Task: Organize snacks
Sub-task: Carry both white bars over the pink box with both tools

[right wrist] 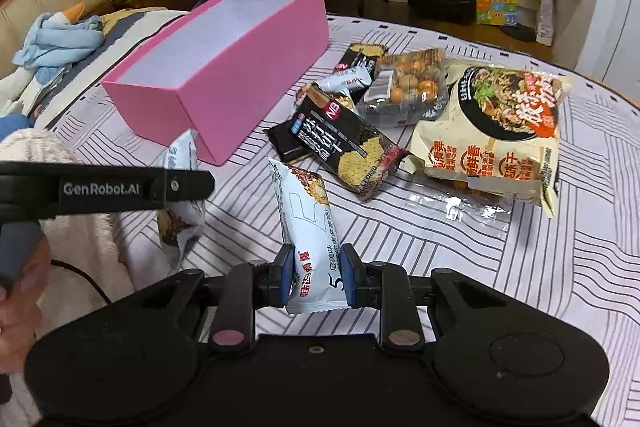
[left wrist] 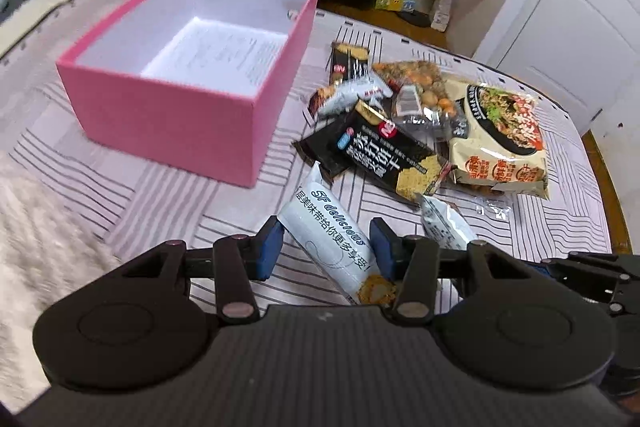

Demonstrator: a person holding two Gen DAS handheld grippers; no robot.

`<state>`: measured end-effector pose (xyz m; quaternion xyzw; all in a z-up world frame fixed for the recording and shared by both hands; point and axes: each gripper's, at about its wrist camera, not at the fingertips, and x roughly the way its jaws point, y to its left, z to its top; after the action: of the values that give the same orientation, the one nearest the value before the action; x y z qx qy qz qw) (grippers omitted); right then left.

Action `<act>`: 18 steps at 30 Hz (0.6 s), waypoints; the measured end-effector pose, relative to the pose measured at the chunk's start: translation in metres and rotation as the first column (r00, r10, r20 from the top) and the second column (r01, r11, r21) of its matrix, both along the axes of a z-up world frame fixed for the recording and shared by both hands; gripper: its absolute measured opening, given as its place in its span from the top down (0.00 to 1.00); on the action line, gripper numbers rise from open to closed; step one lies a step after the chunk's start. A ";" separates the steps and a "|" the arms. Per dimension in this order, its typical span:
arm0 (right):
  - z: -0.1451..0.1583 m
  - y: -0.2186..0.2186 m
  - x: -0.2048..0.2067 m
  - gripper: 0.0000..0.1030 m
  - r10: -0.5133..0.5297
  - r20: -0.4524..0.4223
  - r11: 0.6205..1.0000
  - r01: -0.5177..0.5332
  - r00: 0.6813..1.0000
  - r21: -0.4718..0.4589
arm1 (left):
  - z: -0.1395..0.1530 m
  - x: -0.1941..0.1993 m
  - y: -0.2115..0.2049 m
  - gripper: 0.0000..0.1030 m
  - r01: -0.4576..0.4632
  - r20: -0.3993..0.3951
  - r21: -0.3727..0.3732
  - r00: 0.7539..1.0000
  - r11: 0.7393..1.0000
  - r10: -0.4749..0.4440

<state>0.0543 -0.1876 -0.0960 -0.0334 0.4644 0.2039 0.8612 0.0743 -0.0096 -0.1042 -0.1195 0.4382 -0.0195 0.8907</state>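
No snack is yet seen in the pink box (left wrist: 188, 95), which holds only a printed sheet. A white bar (left wrist: 332, 247) is clamped in the left gripper (left wrist: 326, 247). A second white bar (right wrist: 312, 251) is pinched in the right gripper (right wrist: 318, 277). The pile (right wrist: 400, 123) is left on the bedspread (right wrist: 560, 267): cracker packs, a nut tray, a noodle bag. Open room is seen between pile and box; the box's near wall must be cleared from above.
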 end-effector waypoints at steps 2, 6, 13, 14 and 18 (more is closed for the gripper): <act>0.007 0.002 -0.002 0.72 -0.014 -0.026 1.000 0.014 1.000 -0.020 | 0.007 -0.005 0.004 0.55 0.010 0.004 0.026 1.000 1.000 -0.010; 0.019 0.007 -0.006 0.72 -0.001 -0.043 0.999 -0.001 0.999 -0.049 | 0.014 -0.011 0.015 0.55 0.048 -0.026 0.012 0.999 0.999 -0.048; 0.052 0.026 -0.008 0.72 0.067 -0.008 0.997 -0.067 0.998 -0.024 | 0.040 -0.009 0.031 0.55 0.080 0.020 -0.004 0.997 0.997 -0.080; 0.057 0.031 -0.007 0.72 0.077 0.001 0.997 -0.077 0.997 -0.022 | 0.045 -0.007 0.034 0.55 0.092 0.023 -0.013 0.996 0.996 -0.092; 0.075 0.047 -0.003 0.72 0.109 0.040 0.994 -0.108 0.993 -0.019 | 0.060 0.003 0.049 0.55 0.115 0.026 -0.041 0.993 0.993 -0.114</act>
<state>0.0518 -0.1403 -0.0211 -0.0700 0.4458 0.2457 0.8579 0.0769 0.0394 -0.0438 -0.1129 0.4332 -0.0812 0.8905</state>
